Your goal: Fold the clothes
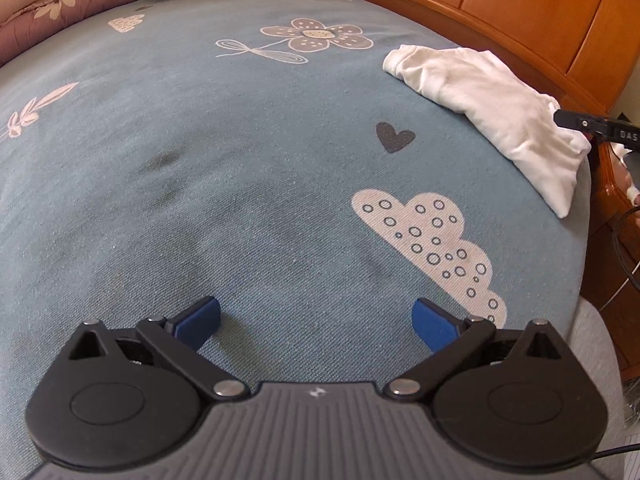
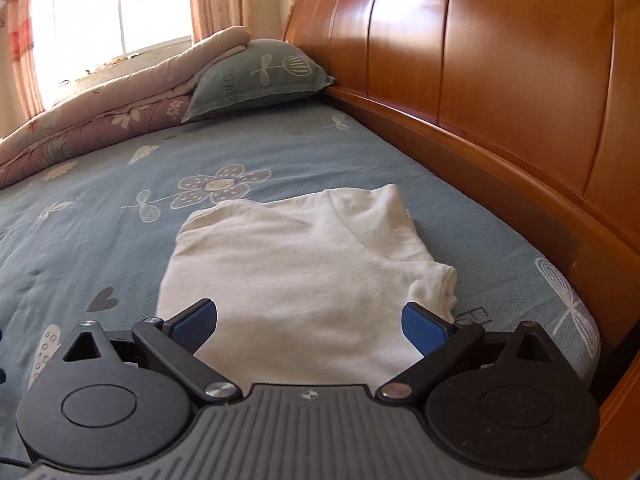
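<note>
A white garment (image 2: 304, 264) lies folded into a compact rectangle on the blue patterned bedsheet (image 2: 100, 220), close to the wooden headboard. My right gripper (image 2: 310, 326) is open, its blue pads spread just above the garment's near edge with nothing held. In the left wrist view the same white garment (image 1: 492, 116) sits at the far right of the bed, with a black finger of the right gripper (image 1: 572, 120) over its edge. My left gripper (image 1: 316, 322) is open above bare bedsheet (image 1: 240, 160), well to the left of the garment.
A wooden headboard (image 2: 500, 80) runs along the right side of the bed. A folded floral quilt (image 2: 92, 120) and a blue-green pillow (image 2: 260, 80) lie at the far end under a bright window (image 2: 116, 8). A hand shows at the right edge.
</note>
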Demonstrator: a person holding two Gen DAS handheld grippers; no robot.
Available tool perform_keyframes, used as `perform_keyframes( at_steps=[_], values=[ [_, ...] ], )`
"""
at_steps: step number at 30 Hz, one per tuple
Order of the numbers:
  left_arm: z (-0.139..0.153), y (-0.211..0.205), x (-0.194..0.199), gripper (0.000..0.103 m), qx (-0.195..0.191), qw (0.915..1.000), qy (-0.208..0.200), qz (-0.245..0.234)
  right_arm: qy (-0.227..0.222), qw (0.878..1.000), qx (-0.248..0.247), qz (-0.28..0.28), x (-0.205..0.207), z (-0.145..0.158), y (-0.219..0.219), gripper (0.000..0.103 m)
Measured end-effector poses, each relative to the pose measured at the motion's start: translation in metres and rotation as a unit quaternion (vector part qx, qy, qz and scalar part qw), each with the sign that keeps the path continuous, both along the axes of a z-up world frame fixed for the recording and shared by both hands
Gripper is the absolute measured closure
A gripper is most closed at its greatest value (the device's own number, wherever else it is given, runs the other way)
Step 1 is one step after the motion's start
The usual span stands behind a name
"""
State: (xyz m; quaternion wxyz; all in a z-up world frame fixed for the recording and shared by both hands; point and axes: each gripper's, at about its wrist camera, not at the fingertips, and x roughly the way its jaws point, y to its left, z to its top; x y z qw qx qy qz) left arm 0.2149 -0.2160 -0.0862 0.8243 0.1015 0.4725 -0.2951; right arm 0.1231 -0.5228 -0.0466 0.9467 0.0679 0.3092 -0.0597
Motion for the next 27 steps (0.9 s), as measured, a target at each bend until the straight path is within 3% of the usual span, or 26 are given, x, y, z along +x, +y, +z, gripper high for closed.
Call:
perform_keyframes(
  at_steps=[5,9,13,18,22,27],
  values=[
    [-0.003,-0.009,-0.009,0.001,0.032,0.9992,-0.023,-0.01,0.037,0.998,0.022,0.053,-0.024,-0.013,0.04,0.0],
    [-0.003,-0.005,-0.008,0.001,0.027,0.9994,-0.02,-0.011,0.08,0.995,0.012,0.051,-0.031,-0.028,0.052,0.0],
    [-0.004,-0.004,-0.009,0.001,0.027,0.9993,-0.022,-0.015,0.018,0.999,0.013,0.04,-0.036,-0.004,0.042,0.0],
    [-0.003,-0.006,-0.007,0.001,0.03,0.9994,-0.017,-0.005,0.02,0.999,-0.029,-0.041,-0.013,-0.013,0.003,0.0],
    [-0.003,-0.006,-0.007,0.001,0.03,0.9993,-0.022,-0.01,0.038,0.994,0.012,-0.104,-0.013,-0.03,-0.032,0.0],
    [-0.001,-0.006,-0.007,0.001,0.033,0.9991,-0.025,-0.01,-0.006,0.997,-0.007,-0.072,-0.006,-0.002,-0.015,0.0]
  ],
)
